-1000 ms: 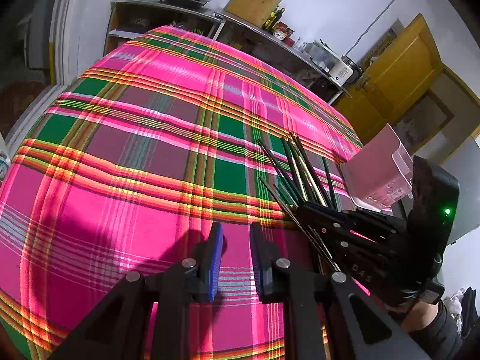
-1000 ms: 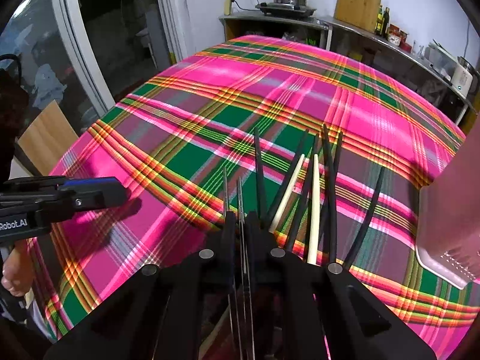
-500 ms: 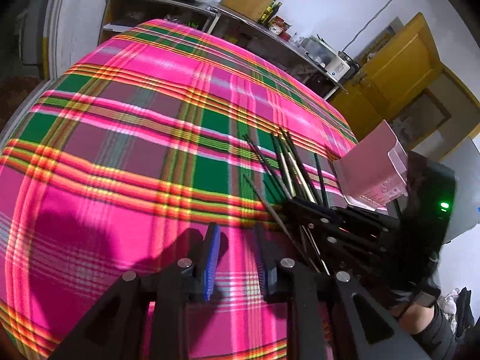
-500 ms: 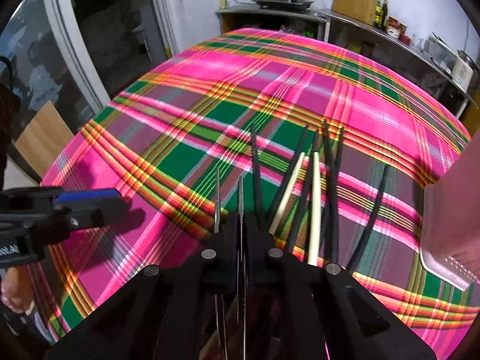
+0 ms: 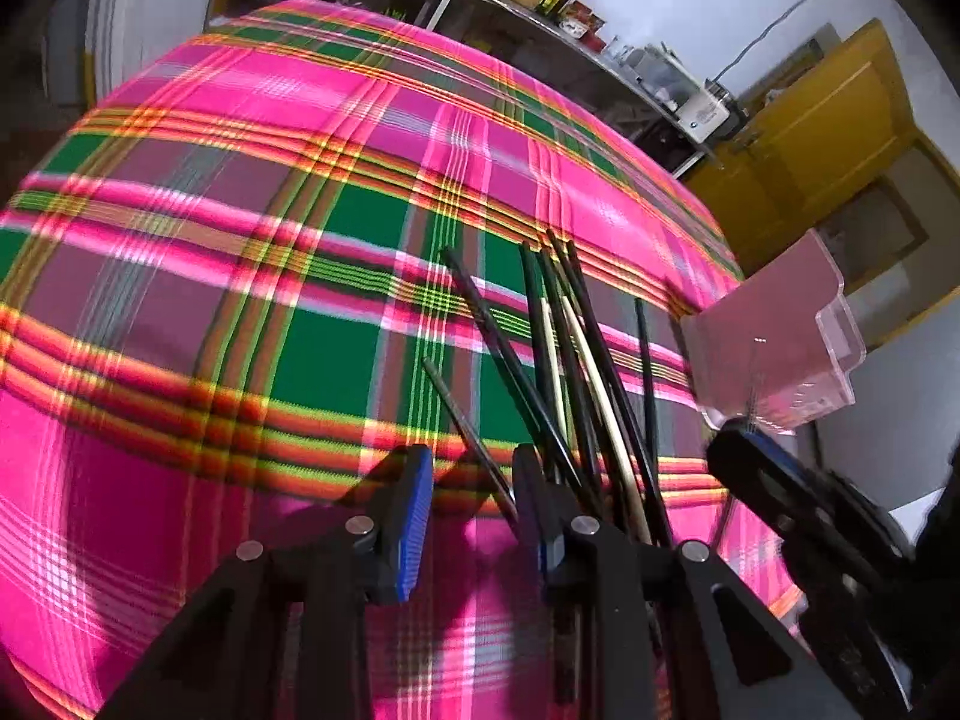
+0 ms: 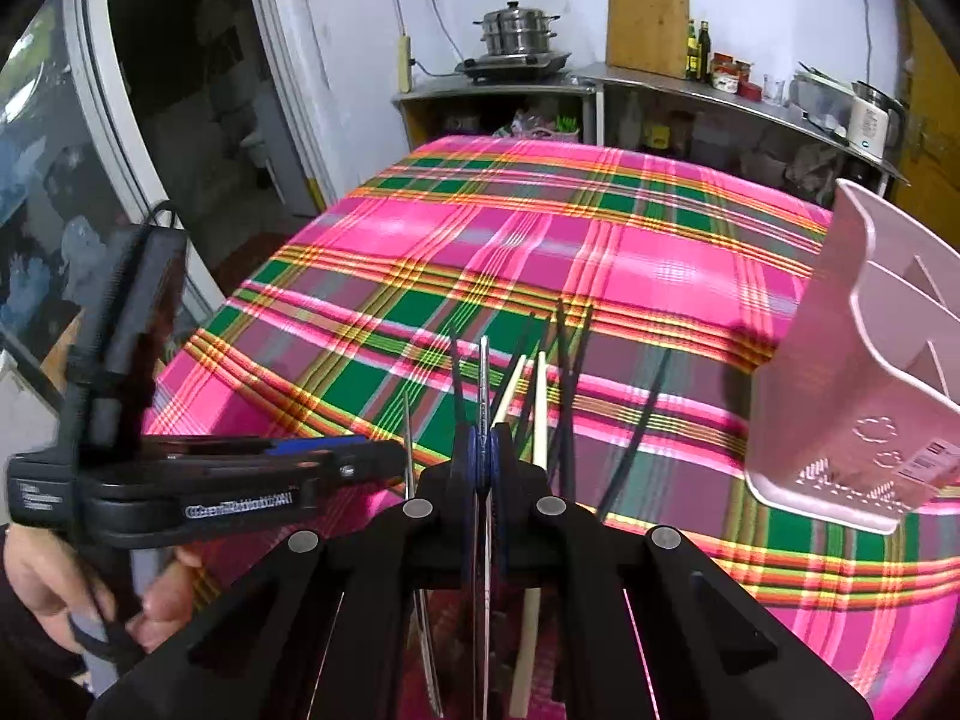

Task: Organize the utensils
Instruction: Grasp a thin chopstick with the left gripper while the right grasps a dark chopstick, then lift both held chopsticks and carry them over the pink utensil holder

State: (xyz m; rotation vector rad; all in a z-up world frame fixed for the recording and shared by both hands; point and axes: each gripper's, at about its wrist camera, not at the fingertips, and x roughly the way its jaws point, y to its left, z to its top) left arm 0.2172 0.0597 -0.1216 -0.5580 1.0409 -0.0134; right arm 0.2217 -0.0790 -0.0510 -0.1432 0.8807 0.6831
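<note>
Several chopsticks, black and pale wood [image 5: 576,354], lie in a loose bundle on the pink plaid tablecloth [image 5: 240,252]; they also show in the right wrist view [image 6: 540,402]. My right gripper [image 6: 483,450] is shut on a thin silver chopstick [image 6: 483,372], lifted over the bundle. My left gripper [image 5: 471,480] is open, its jaws straddling a dark chopstick [image 5: 462,414] at the left edge of the bundle. A pink utensil holder [image 6: 864,372] stands to the right; it also shows in the left wrist view [image 5: 774,330].
A counter with a steel pot [image 6: 517,30], a wooden board [image 6: 647,15], bottles and a kettle [image 6: 870,120] runs behind the table. A doorway [image 6: 180,90] is at the left. A yellow door [image 5: 828,138] is at the right.
My left gripper has moved right, up to the bundle, and now straddles a chopstick. My right gripper has risen and drawn back with the silver chopstick; the holder now shows more fully.
</note>
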